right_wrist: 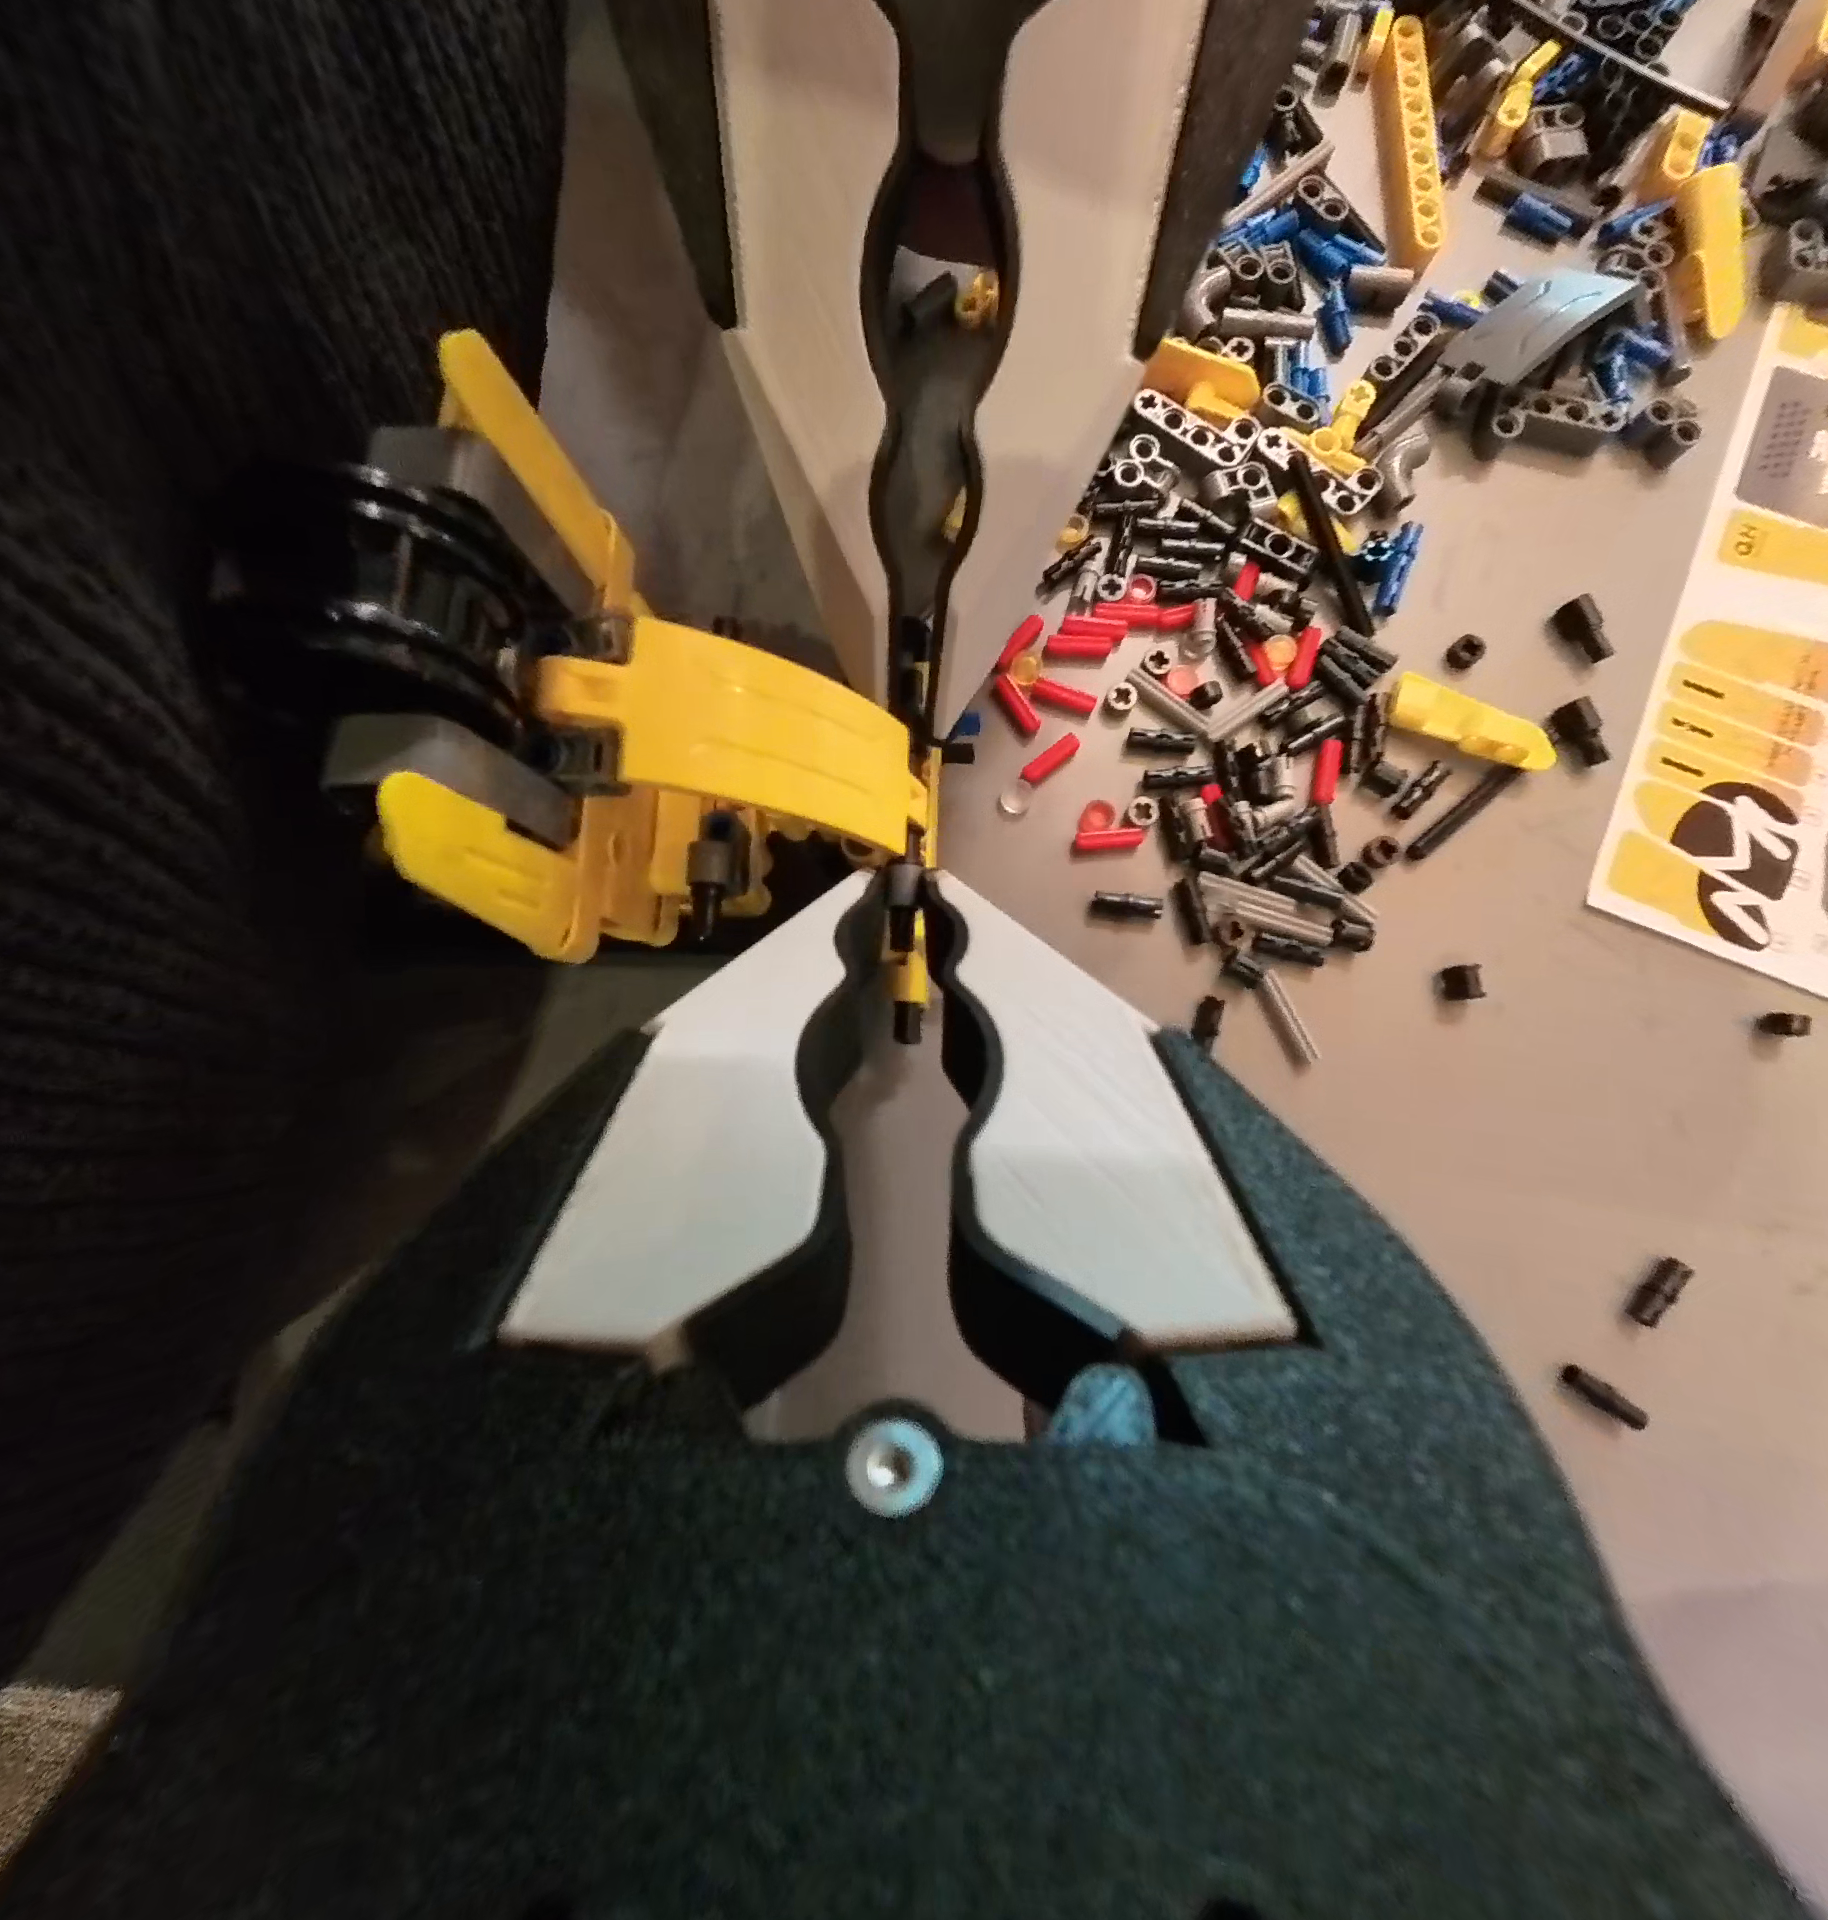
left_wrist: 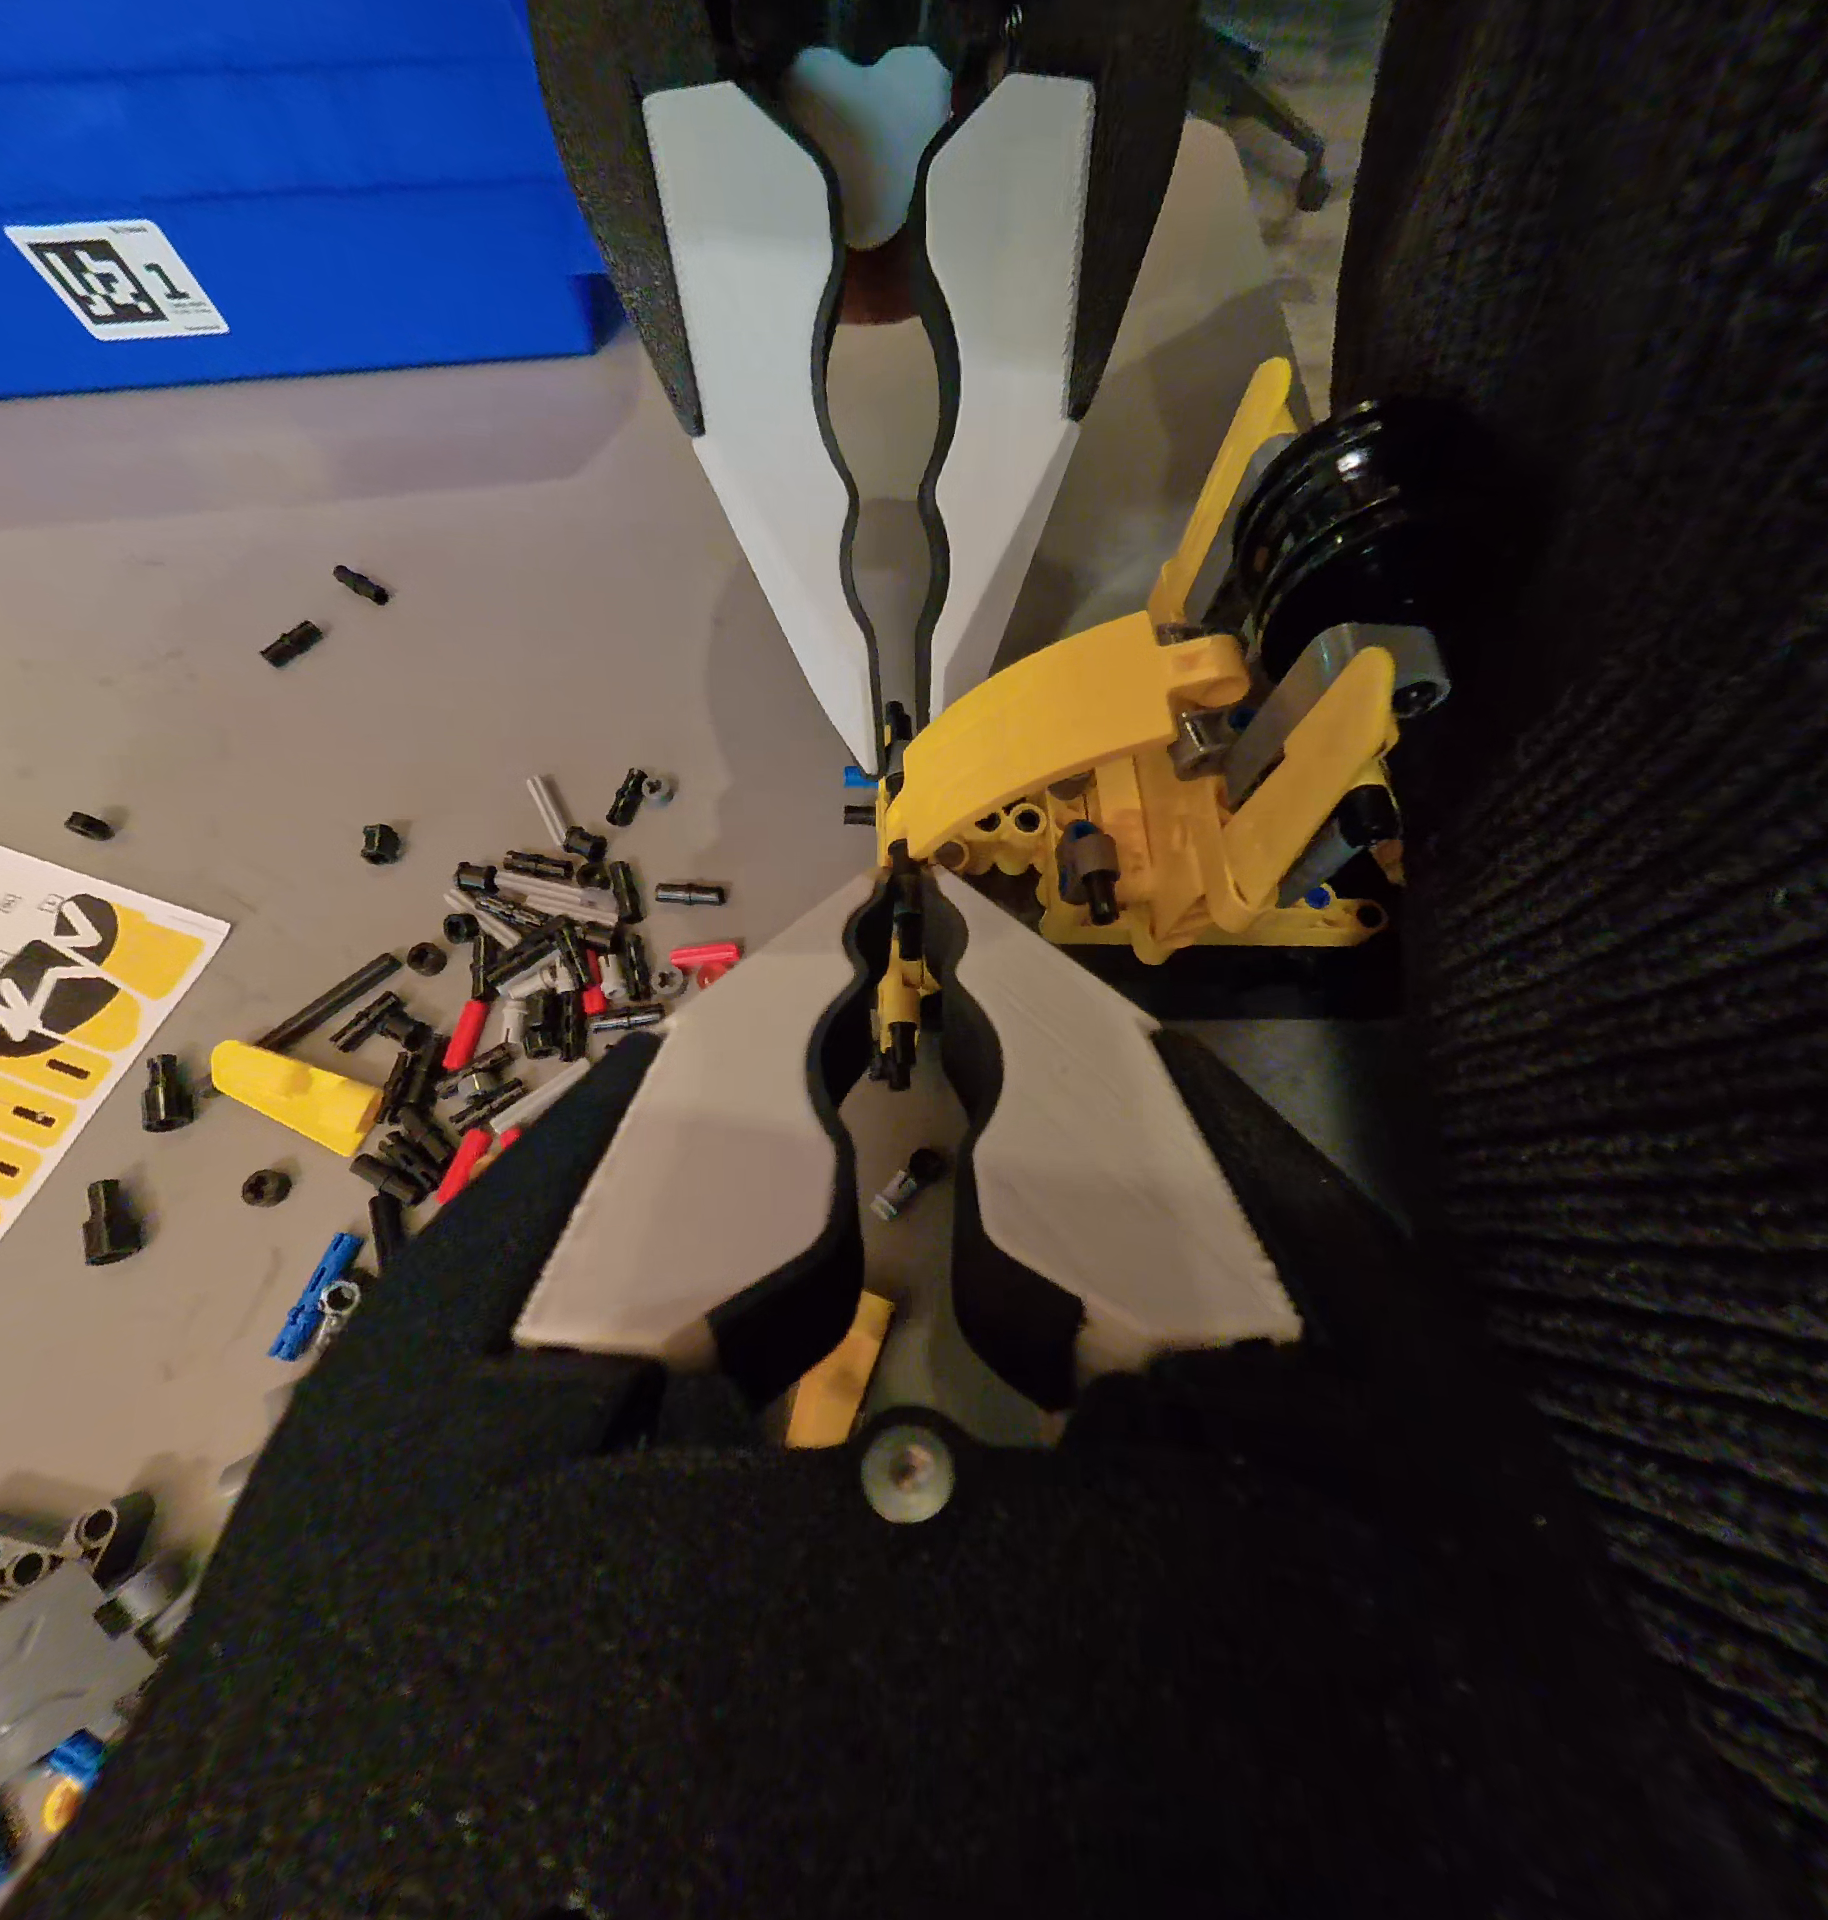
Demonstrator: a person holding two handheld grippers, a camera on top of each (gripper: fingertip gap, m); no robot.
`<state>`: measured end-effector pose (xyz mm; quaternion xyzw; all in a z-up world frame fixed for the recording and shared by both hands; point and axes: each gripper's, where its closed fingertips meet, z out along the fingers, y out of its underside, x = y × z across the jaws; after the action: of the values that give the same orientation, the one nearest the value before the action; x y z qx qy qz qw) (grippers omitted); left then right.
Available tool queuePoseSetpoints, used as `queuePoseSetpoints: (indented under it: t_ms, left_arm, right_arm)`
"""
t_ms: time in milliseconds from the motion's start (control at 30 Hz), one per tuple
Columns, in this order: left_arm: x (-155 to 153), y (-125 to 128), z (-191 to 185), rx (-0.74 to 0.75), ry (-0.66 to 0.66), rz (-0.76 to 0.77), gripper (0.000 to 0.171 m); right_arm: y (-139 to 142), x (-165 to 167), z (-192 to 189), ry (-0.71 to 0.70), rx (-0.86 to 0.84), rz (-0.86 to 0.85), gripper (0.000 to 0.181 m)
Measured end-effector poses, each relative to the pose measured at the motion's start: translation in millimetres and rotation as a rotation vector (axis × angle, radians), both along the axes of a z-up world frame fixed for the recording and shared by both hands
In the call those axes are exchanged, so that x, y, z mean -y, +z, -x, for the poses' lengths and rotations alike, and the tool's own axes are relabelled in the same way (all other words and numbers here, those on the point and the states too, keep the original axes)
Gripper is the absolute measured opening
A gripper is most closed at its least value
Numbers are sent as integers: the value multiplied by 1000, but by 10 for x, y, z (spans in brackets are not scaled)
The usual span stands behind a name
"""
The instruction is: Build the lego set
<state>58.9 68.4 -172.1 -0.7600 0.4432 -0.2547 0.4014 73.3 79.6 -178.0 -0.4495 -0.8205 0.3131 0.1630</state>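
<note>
Tongs, left [left_wrist: 902, 883] and right [right_wrist: 910, 883], both clamp yellow model [left_wrist: 1118, 769]; coded sticker [left_wrist: 115, 278] on blue bin [left_wrist: 297, 187].

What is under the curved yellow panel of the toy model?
Under the curved yellow panel, yellow beams with pin holes and a grey connector holding a black pin are visible. The panel and shadow cover the model's deeper inside, so it cannot be seen.
</note>
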Motion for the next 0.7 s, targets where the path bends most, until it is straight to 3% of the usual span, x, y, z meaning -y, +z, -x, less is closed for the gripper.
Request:
queuePoseSetpoints:
  t_ms: [300, 700]
  left_arm:
    - [-21, -12, 17, 20, 29, 37, 4]
    - [-2, -12, 7, -13, 46, -79, 4]
  right_arm:
    - [-16, -8, 1, -39, 53, 36, 6]
    - [-32, 4, -5, 5, 21, -76, 6]
